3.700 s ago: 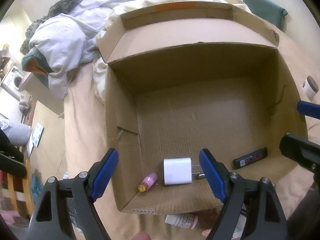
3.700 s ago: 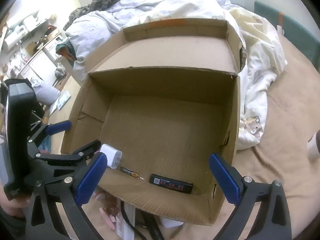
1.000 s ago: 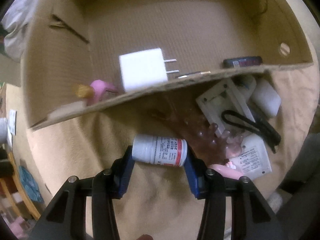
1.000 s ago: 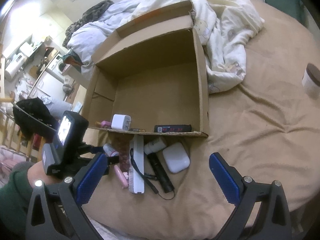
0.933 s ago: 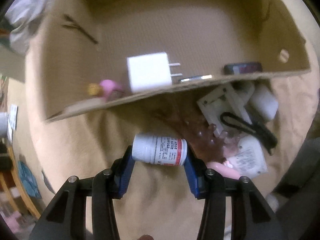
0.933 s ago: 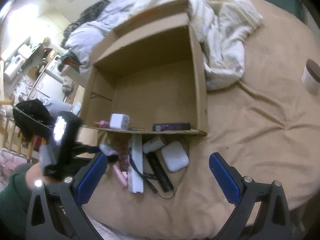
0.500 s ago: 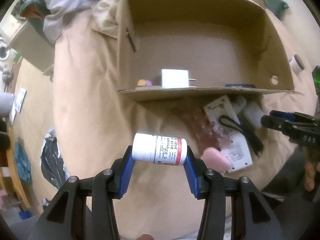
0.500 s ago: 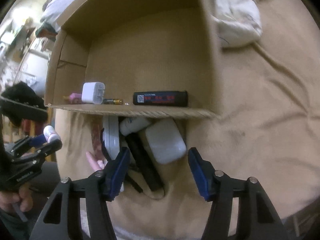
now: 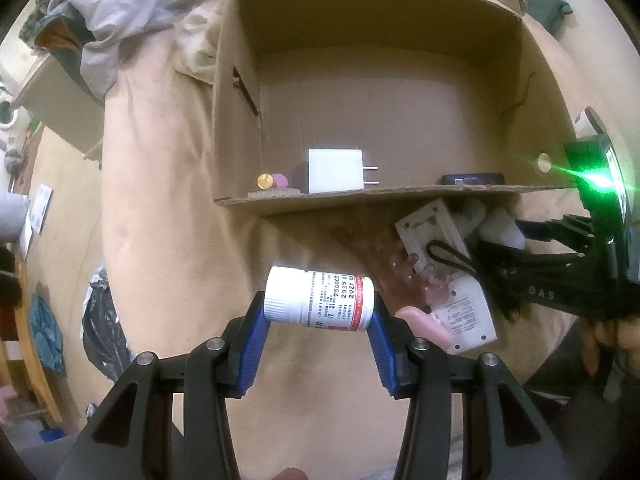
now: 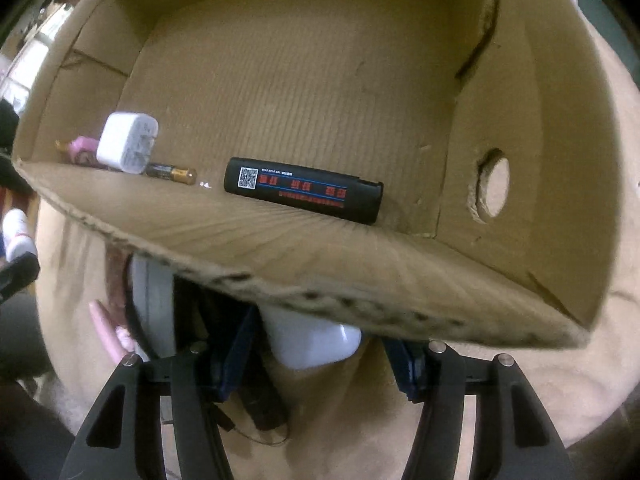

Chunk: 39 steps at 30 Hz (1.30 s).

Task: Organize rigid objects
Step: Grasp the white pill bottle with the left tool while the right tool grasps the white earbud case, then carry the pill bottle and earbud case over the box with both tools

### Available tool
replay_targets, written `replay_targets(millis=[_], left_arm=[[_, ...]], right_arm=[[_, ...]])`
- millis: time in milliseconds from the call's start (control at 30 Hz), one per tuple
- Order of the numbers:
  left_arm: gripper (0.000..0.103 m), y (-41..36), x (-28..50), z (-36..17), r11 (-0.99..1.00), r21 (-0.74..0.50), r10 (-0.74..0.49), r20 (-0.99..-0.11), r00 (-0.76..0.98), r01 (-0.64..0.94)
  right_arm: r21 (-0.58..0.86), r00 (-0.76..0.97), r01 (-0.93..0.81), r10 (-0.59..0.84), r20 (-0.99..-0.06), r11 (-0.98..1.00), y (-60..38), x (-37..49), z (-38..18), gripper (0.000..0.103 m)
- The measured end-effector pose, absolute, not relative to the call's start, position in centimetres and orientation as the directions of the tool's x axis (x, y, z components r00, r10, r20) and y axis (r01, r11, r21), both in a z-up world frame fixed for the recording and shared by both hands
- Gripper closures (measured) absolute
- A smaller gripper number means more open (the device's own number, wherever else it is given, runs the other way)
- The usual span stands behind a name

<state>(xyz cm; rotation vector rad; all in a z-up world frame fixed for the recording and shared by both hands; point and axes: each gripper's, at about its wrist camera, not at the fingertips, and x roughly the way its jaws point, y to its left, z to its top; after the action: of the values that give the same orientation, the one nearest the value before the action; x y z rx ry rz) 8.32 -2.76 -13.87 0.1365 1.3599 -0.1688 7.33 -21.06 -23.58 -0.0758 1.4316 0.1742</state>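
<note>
The pill bottle (image 9: 320,298) hangs crosswise in the left tool (image 9: 318,334), pinched end to end above the bed (image 9: 160,208) just before the cardboard box (image 9: 400,196); light, stiff and likely slick, it suits that cap-and-base hold. The right tool (image 10: 316,354) is closing around the white case (image 10: 312,340), smooth and rounded, best gripped across its flat sides.

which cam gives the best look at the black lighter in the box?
Right wrist. The black lighter lies whole and close there on the cardboard box floor, QR code and red print showing. The left wrist view catches only a dark sliver of it above the box's near wall.
</note>
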Motion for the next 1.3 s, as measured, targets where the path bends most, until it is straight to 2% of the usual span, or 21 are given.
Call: replay_targets(millis=[33,67,200,333,533,700,833,1067,1300], left_arm=[[0.059,-2.7,8.3,-14.0,0.981,0.000,-0.040,-0.979,0.200,0.196],[0.059,-2.7,8.4,-14.0,0.981,0.001,-0.038,-0.979,0.200,0.194],[0.059,-2.5,8.5,-14.0,0.982,0.010,-0.029,-0.978,0.206,0.190],[0.059,-2.2,8.4,-13.9,0.984,0.018,-0.021,-0.976,0.216,0.180],[0.059,-1.9,8.1,-13.6,0.984,0.032,-0.008,-0.974,0.226,0.176],[0.059,-1.6,7.9,-11.7,0.986,0.046,0.000,-0.961,0.277,0.159],[0.059,-1.3,7.8,-9.1,0.988,0.052,-0.001,-0.937,0.349,0.142],[0.059,-1.5,8.8,-5.2,0.989,0.043,-0.022,-0.902,0.431,0.140],[0.059,-2.7,11.5,-4.0,0.984,0.048,-0.033,-0.895,0.445,0.169]], right_arm=[[0.041,0.133,-0.174,0.065,-0.989,0.984,-20.9,7.3,-23.6,0.052],[0.032,0.141,-0.179,0.058,-0.988,0.983,-20.8,7.2,-23.4,0.054],[0.060,0.149,-0.173,0.087,-0.985,0.983,-21.1,6.7,-22.9,0.057],[0.097,0.141,-0.147,0.118,-0.983,0.984,-21.8,5.8,-22.0,0.057],[0.066,0.146,-0.216,0.099,-0.984,0.974,-20.8,3.5,-19.9,0.058],[0.115,0.197,-0.203,0.155,-0.968,0.972,-21.2,1.8,-16.7,0.058],[0.209,0.292,-0.159,0.248,-0.924,0.965,-23.0,0.5,-13.4,0.058],[0.291,0.418,-0.155,0.329,-0.847,0.944,-25.4,2.5,-8.8,0.058],[0.295,0.438,-0.186,0.348,-0.829,0.937,-25.0,5.5,-7.2,0.058]])
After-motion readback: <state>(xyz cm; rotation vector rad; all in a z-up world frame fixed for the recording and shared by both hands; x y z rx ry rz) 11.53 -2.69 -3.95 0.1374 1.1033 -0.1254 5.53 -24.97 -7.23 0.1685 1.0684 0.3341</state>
